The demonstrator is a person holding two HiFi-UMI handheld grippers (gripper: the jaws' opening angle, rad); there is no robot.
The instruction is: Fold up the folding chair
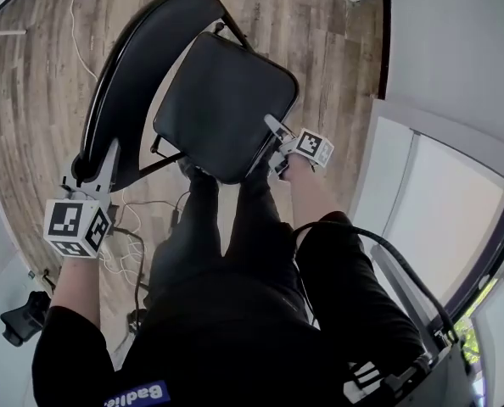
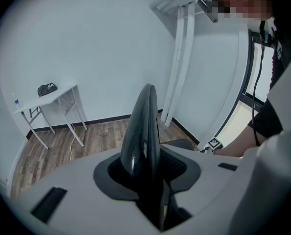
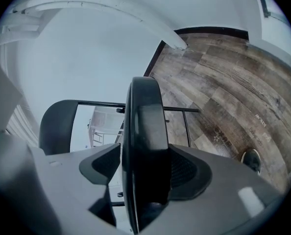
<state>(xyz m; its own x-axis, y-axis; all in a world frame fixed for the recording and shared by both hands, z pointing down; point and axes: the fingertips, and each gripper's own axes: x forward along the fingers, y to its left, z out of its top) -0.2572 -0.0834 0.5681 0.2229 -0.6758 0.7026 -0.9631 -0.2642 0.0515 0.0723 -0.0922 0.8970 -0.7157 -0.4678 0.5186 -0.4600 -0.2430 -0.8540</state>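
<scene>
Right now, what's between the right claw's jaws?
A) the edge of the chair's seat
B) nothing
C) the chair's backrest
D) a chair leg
A: in the right gripper view the black seat fills the gap between the jaws of the right claw, with the backrest standing beyond it. The head view shows the left claw on the backrest instead.

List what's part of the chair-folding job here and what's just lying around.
Job: backrest, clamped in the left gripper; seat, clamped in the right gripper.
Lying about: white table with a dark bag on it; floor cable.
</scene>
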